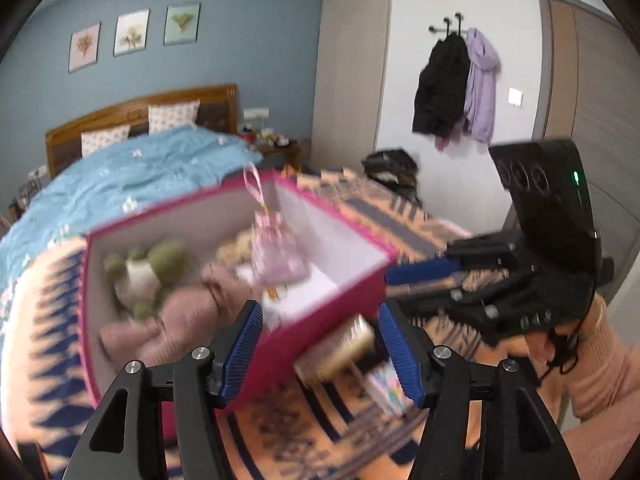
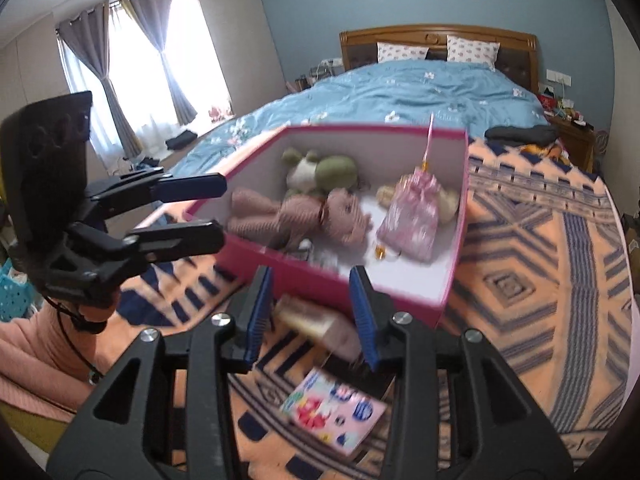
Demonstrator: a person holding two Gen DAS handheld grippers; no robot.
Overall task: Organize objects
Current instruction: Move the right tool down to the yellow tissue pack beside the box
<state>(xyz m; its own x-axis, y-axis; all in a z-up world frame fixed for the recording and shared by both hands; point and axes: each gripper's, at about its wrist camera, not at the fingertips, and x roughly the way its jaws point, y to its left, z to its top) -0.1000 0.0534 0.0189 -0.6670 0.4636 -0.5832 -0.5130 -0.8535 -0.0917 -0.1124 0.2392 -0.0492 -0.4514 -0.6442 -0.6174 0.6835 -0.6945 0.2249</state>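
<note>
A pink box (image 1: 320,320) (image 2: 452,280) lies on the orange patterned blanket (image 2: 540,240) on the bed. Inside are a green frog plush (image 2: 320,168), a brown knitted bear (image 2: 304,216) and a pink umbrella-like pouch (image 2: 412,220). My left gripper (image 1: 316,344) is open, its fingers astride the box's near corner. A gold-beige box-like item (image 1: 344,348) (image 2: 316,320) lies just outside the box. My right gripper (image 2: 312,308) is open above that item. A colourful pink packet (image 2: 332,412) lies closer to me. Each gripper shows in the other's view, the right one (image 1: 424,272) and the left one (image 2: 216,212).
A blue floral duvet (image 2: 400,88) covers the far half of the bed, with a wooden headboard (image 2: 436,36) behind. Dark clothes (image 2: 520,134) lie on the blanket's far right. Curtained windows (image 2: 140,60) stand left; jackets (image 1: 452,80) hang on the wall.
</note>
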